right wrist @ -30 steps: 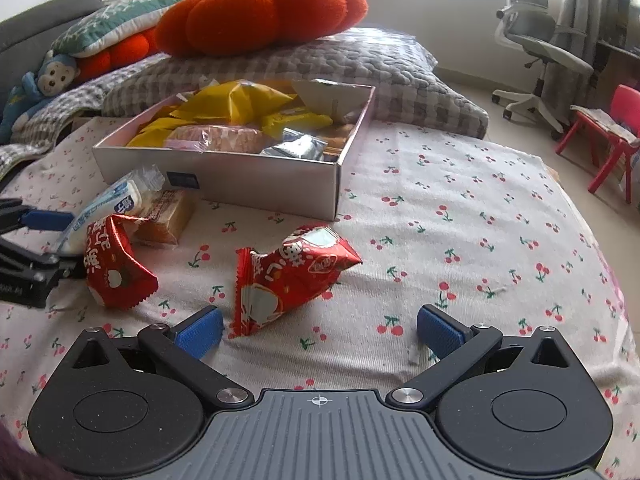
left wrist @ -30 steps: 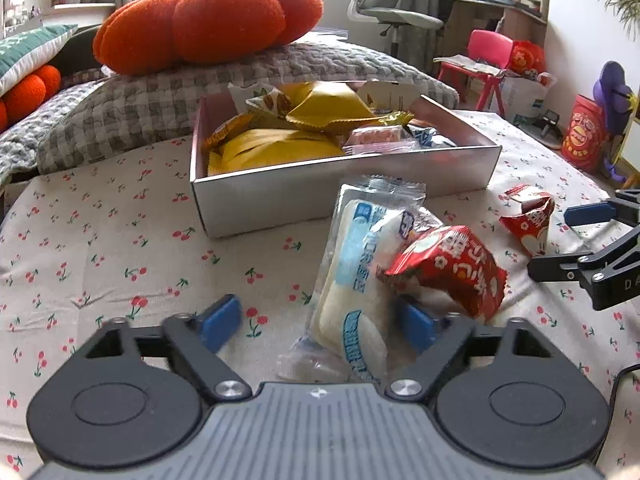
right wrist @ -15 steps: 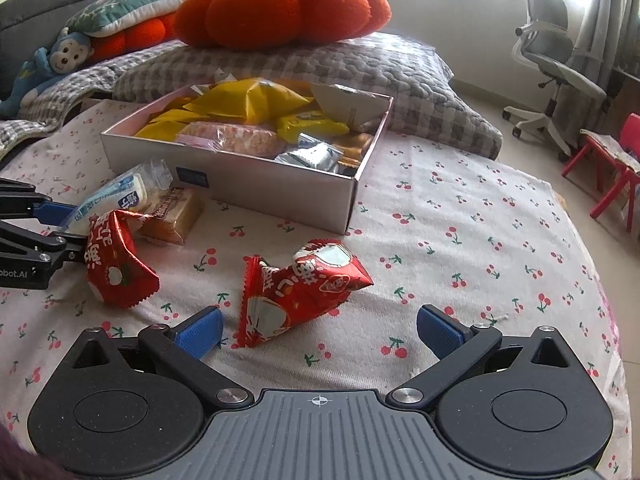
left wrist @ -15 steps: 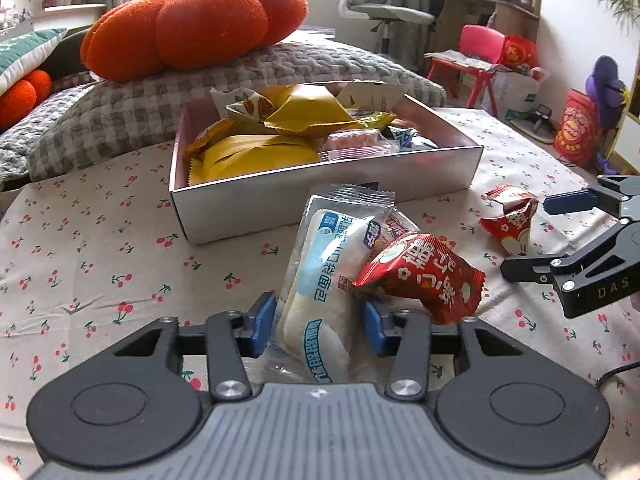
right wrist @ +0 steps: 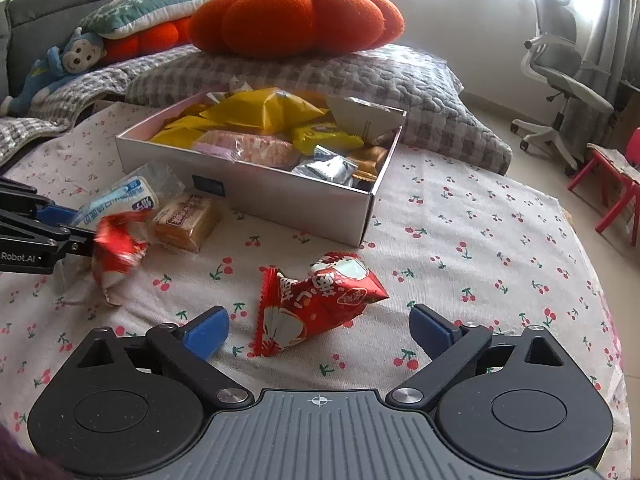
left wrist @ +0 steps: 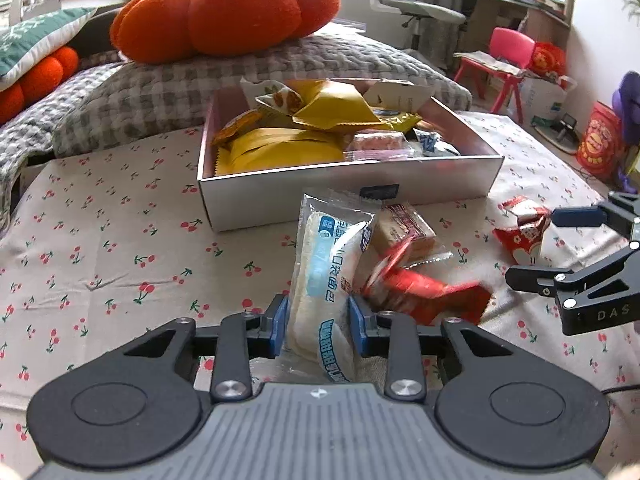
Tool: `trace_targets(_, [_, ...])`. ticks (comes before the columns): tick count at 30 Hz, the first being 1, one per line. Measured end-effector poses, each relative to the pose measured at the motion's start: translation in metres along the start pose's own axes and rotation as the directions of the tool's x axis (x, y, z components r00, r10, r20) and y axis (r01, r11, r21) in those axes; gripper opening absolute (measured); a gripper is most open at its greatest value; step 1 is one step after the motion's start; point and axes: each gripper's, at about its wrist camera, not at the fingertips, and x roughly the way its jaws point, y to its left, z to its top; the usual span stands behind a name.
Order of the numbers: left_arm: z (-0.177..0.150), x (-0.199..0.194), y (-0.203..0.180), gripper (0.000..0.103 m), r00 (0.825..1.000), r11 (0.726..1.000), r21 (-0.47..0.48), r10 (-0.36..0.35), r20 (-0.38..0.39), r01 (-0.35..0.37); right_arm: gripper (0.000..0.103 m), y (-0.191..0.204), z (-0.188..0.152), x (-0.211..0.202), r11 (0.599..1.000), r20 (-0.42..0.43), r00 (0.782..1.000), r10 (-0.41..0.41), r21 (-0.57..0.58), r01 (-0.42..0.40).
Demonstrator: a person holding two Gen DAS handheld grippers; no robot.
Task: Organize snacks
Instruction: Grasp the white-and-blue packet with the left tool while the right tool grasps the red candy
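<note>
- Blue-and-white plastic: long bread packet (left wrist: pixel 320 280) clamped at its near end between the blue pads (left wrist: pixel 277 326) of the left gripper (left wrist: pixel 318 326), in front of the silver box (left wrist: pixel 348 196) and on the cherry-print cloth (left wrist: pixel 100 248).
- Long axis of the packet running straight away from the left gripper, far end pointing at the box's front wall and stopping just short of it.
- Only in the left wrist view: the grip itself, both pads pressed against the packet's sides.
- Only in the right wrist view: blue monkey toy (right wrist: pixel 60 64) far left of the box, plus the box's right end wall.
- Right of the packet, a brown cake pack (left wrist: pixel 406 228) lying just before the box; a blurred red pouch (left wrist: pixel 424 288) beside the packet, touching or not cannot be told.
- Right gripper (right wrist: pixel 318 330) with fingers wide apart, gripping nothing, a second red pouch (right wrist: pixel 320 300) lying between them on the cloth, well in front of the box's right corner.
- Box filled with yellow bags (right wrist: pixel 260 114) and other wrapped snacks; orange pumpkin cushion (left wrist: pixel 224 12) behind the box on a grey checked pillow (left wrist: pixel 200 84).
</note>
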Motion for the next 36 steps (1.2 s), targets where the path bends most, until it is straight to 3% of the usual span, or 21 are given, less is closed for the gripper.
trace_targets(14, [0.006, -0.004, 0.000, 0.019, 1.000, 0.999, -0.033, -0.002, -0.018, 0.001, 0.064, -0.001, 0.003, -0.003, 1.000, 0.019, 1.000, 0.015, 0.009, -0.015])
trace_targets(16, [0.007, -0.005, 0.002, 0.019, 1.000, 0.999, -0.041, -0.004, -0.022, 0.003, 0.046, -0.001, 0.003, -0.003, 1.000, 0.019, 1.000, 0.016, 0.008, -0.016])
trace_targets(18, [0.008, -0.006, 0.002, 0.018, 1.000, 0.999, -0.043, -0.005, -0.022, 0.004, 0.041, -0.001, 0.004, -0.003, 1.000, 0.014, 1.000, 0.018, 0.011, -0.019])
trace_targets(20, [0.008, -0.007, 0.003, 0.017, 1.000, 0.999, -0.043, -0.006, -0.026, 0.005, 0.025, -0.001, 0.004, -0.002, 1.000, 0.001, 1.000, 0.018, 0.009, -0.018])
trace_targets(23, [0.010, -0.009, 0.007, 0.016, 0.999, 0.998, -0.058, -0.011, -0.032, 0.009, 0.022, -0.002, 0.004, -0.002, 0.999, -0.002, 1.000, 0.027, 0.019, -0.027])
trace_targets(28, [0.012, -0.012, 0.012, 0.015, 0.999, 0.996, -0.088, -0.019, -0.032, 0.016, 0.022, -0.007, 0.006, -0.003, 0.996, -0.014, 0.998, 0.061, 0.066, -0.060])
trace_targets(33, [0.013, -0.012, 0.011, 0.015, 0.999, 0.996, -0.090, -0.020, -0.030, 0.017, 0.034, -0.013, 0.006, -0.002, 0.988, -0.030, 0.996, 0.081, 0.135, -0.076])
trace_targets(36, [0.012, -0.012, 0.010, 0.015, 0.999, 0.996, -0.091, -0.017, -0.032, 0.015, 0.058, -0.016, 0.008, -0.001, 0.981, -0.031, 0.995, 0.090, 0.178, -0.083])
